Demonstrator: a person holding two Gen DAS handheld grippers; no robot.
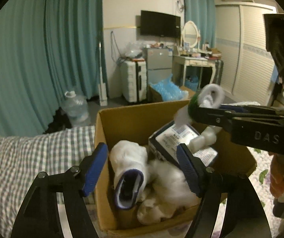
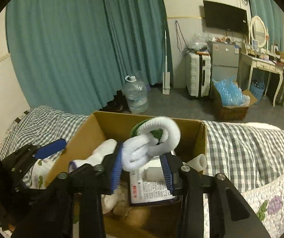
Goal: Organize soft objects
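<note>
Right gripper (image 2: 142, 168): clenched on rolled white-and-green sock (image 2: 153, 138) above cardboard box (image 2: 86, 130)
Left gripper (image 1: 142, 166): released, over box

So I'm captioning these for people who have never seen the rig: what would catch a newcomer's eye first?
First, the rolled white-and-green sock pinched in the right tongs, held above the open brown cardboard box on the checked bedspread. Next, the left tongs, open over the box, above a white sock with a purple cuff. Behind, teal curtains fill the wall.
</note>
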